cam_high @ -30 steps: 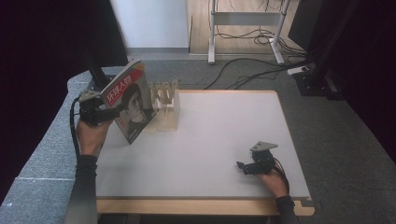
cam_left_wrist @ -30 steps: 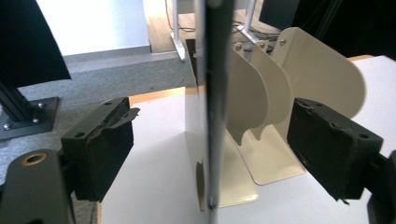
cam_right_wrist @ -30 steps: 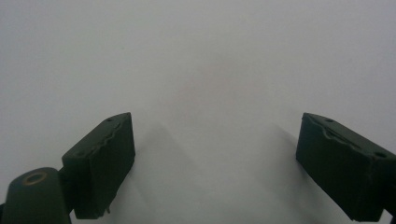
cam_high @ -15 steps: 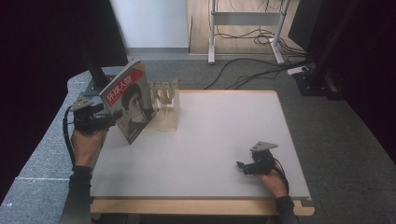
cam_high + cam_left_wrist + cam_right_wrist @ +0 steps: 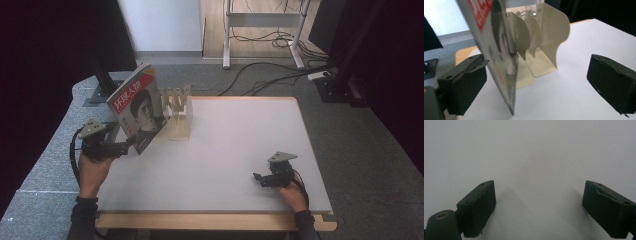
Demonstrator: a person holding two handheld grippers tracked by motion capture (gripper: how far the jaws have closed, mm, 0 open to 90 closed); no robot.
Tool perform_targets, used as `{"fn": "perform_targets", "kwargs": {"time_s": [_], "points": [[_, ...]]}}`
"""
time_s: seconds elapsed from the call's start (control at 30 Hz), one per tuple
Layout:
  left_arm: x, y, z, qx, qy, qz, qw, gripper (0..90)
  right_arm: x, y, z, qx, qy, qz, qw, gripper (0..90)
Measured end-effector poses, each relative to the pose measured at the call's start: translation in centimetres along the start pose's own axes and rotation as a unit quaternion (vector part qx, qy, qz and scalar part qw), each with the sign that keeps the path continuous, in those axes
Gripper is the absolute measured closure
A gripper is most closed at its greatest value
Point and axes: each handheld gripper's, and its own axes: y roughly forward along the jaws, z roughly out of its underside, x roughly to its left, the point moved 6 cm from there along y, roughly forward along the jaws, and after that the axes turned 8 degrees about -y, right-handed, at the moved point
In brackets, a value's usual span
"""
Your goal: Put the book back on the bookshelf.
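A white table [image 5: 235,150] is seen from above, w/ a cream metal divider rack [image 5: 179,112] standing near its far-left corner. A magazine [image 5: 137,112] w/ a red title band and a portrait cover is stood upright at the rack's left end, tilted, its lower edge on the table. Whether it is slotted into the rack or only leant against it cannot be told.

The left gripper [image 5: 124,147] is held at the table's left edge, just beside the magazine's near lower corner. In the left gripper view its jaws are spread wide, approx. level w/ the table; the magazine [image 5: 499,57] edge is seen betw. them, close to the left-hand jaw, but contact cannot be confirmed. The rack [image 5: 544,37] plates are seen just behind it, curved at the top.

The right gripper [image 5: 260,178] is rested on the table near the front-right corner, well apart from the magazine and rack. In the right gripper view its jaws are spread wide over bare white tabletop [image 5: 531,157], w/ nothing betw. them.
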Motion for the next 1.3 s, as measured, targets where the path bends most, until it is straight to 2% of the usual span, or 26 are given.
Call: {"fn": "perform_targets", "kwargs": {"time_s": [0.1, 0.2, 0.33, 0.43, 0.5, 0.7, 0.8, 0.9, 1.17, 1.23, 1.3], "points": [[-0.8, 0.2, 1.0, 0.006, 0.0, 0.013, 0.9999, 1.8, 0.0, 0.0, 0.0, 0.0, 0.0, 0.0, 1.0, 10.9], [-1.8, 0.8, 2.2, 0.022, 0.009, 0.023, 0.9995, 0.0, 0.0, 0.0, 0.0, 0.0, 0.0, 0.0, 1.0, 10.9], [-3.0, 2.1, 3.9, 0.034, 0.005, 0.046, 0.9984, 0.0, 0.0, 0.0, 0.0, 0.0, 0.0, 0.0, 1.0, 11.0], [-3.7, 3.2, 5.0, 0.041, 0.002, 0.061, 0.9973, 0.0, 0.0, 0.0, 0.0, 0.0, 0.0, 0.0, 1.0, 11.0], [-4.2, 3.9, 5.6, 0.049, 0.015, 0.064, 0.9966, 0.0, 0.0, 0.0, 0.0, 0.0, 0.0, 0.0, 1.0, 11.0], [-5.5, 6.0, 7.2, 0.069, 0.019, 0.088, 0.9935, 0.0, 0.0, 0.0, 0.0, -0.001, 0.0, 0.0, 1.0, 11.0], [-5.9, 7.0, 8.2, 0.079, 0.023, 0.09, 0.9925, 0.0, 0.0, 0.0, 0.0, -0.001, 0.0, 0.0, 1.0, 11.0], [-6.3, 7.8, 9.4, 0.087, 0.017, 0.1, 0.991, 0.0, 0.0, 0.0, 0.0, -0.001, -0.001, 0.0, 1.0, 11.0], [-6.8, 9.8, 12.8, 0.128, 0.032, 0.091, 0.9872, 0.0, 0.0, 0.0, 0.0, -0.001, 0.0, 0.001, 1.0, 11.0], [-7.0, 10.3, 13.7, 0.142, 0.037, 0.089, 0.9851, 0.0, 0.0, 0.0, 0.0, -0.001, -0.001, 0.001, 1.0, 11.0], [-7.1, 10.8, 14.3, 0.168, 0.043, 0.087, 0.981, 0.0, 0.0, 0.0, 0.0, -0.001, 0.0, 0.001, 1.0, 11.0]]}}
